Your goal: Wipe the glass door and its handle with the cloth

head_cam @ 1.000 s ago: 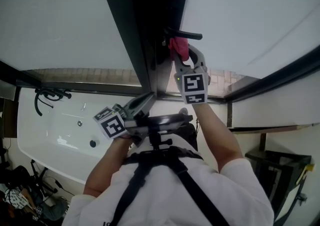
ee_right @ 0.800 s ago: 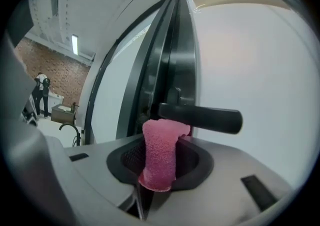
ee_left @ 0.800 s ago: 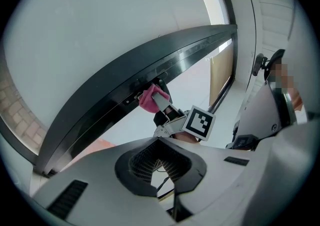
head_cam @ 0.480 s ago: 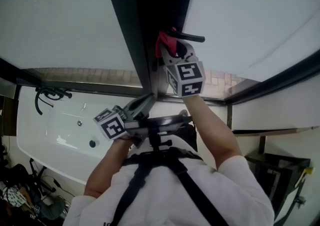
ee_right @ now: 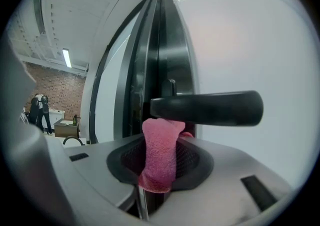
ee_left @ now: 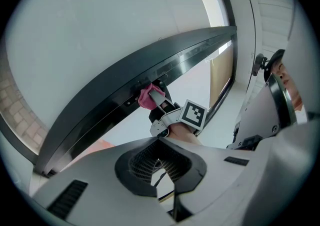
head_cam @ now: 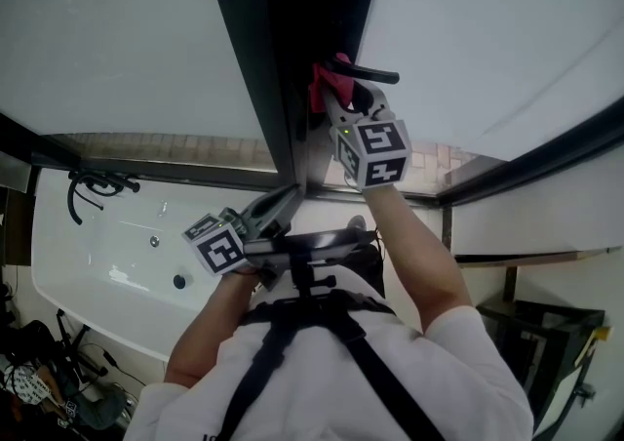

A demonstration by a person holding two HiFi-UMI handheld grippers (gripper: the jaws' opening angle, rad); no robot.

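Pink cloth [ee_right: 159, 155], bunched, perhaps touching black handle [ee_right: 210, 108]

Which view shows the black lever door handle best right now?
The right gripper view: the black lever door handle spans the middle, the pink cloth against its underside. The head view shows it small, partly behind the cloth; the left gripper view barely shows it.

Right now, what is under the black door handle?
The pink cloth, gripped by the right tool, meets the handle from below. The spot it touches is covered. Behind stands the dark door frame.
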